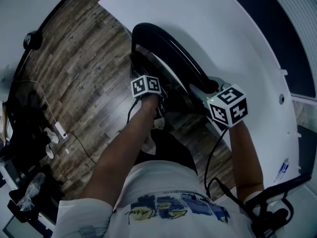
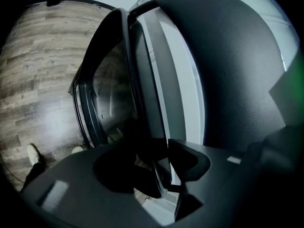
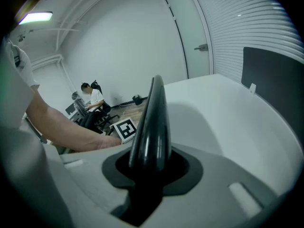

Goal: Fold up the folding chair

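Note:
The black folding chair (image 1: 168, 53) stands on the wooden floor against the white table, folded nearly flat. My left gripper (image 1: 152, 76) is at the chair's left side, under its marker cube. In the left gripper view a thin edge of the chair's frame (image 2: 142, 80) runs between the jaws, and the gripper (image 2: 161, 169) is shut on it. My right gripper (image 1: 197, 87) is at the chair's right end. Seen from the right gripper, the glossy black rail (image 3: 151, 127) fills the gap and the gripper (image 3: 147, 170) is shut on it.
The white round table (image 1: 237, 33) lies right behind the chair. A power strip with a cable (image 1: 59, 130) and dark gear (image 1: 25, 148) sit on the floor (image 1: 84, 68) at the left. A seated person (image 3: 92, 101) is far off by the back wall.

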`<action>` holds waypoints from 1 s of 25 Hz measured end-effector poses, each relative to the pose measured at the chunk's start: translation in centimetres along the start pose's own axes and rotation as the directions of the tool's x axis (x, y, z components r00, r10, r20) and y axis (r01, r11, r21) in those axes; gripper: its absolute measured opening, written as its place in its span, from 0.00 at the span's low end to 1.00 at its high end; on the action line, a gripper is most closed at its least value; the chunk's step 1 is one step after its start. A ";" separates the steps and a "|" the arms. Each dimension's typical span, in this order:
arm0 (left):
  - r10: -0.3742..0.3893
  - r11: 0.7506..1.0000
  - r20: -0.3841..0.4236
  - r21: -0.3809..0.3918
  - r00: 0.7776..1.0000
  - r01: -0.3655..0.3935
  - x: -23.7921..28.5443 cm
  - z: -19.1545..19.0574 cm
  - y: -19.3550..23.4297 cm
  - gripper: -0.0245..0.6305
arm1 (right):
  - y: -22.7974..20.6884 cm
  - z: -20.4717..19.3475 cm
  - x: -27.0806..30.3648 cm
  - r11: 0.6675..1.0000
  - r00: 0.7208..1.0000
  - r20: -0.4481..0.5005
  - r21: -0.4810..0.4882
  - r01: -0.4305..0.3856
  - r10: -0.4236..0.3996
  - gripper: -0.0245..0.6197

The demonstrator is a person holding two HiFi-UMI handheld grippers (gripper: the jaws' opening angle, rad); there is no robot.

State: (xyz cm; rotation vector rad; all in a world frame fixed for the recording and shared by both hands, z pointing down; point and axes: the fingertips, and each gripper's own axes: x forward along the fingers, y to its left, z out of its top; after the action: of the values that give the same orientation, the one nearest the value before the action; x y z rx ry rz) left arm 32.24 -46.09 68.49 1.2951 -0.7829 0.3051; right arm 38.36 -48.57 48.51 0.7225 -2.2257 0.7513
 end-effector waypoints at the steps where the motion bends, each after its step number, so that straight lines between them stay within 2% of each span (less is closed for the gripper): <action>1: 0.004 1.000 0.001 0.012 1.000 -0.004 -0.3 0.0 0.0 0.37 | -0.1 0.0 -0.1 1.000 1.000 -0.001 0.006 0.003 -0.003 0.18; 7: -0.001 0.999 0.008 0.050 1.000 0.000 -2.0 0.4 -0.1 0.37 | -0.8 0.0 -0.3 1.000 1.000 -0.019 0.025 0.014 -0.014 0.28; 15: -0.011 0.992 0.014 0.126 1.000 0.009 -6.0 -0.2 0.1 0.37 | -0.3 0.2 -3.9 0.999 0.999 -0.026 0.028 0.039 -0.038 0.32; 20: -0.067 0.984 0.044 0.170 0.997 0.059 -9.7 0.1 -0.6 0.37 | -0.4 0.7 -7.2 0.990 0.991 0.019 0.042 0.133 -0.134 0.32; 25: -0.148 0.945 0.059 0.302 0.987 0.124 -14.0 -0.5 -2.9 0.37 | 1.3 1.1 -10.1 0.964 0.962 0.105 0.116 0.241 -0.253 0.32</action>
State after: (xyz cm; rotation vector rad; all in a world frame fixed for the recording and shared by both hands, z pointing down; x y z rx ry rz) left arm 24.24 -43.37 56.98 1.6476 -0.7300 0.2671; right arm 43.29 -45.61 40.06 1.0995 -2.1590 0.7157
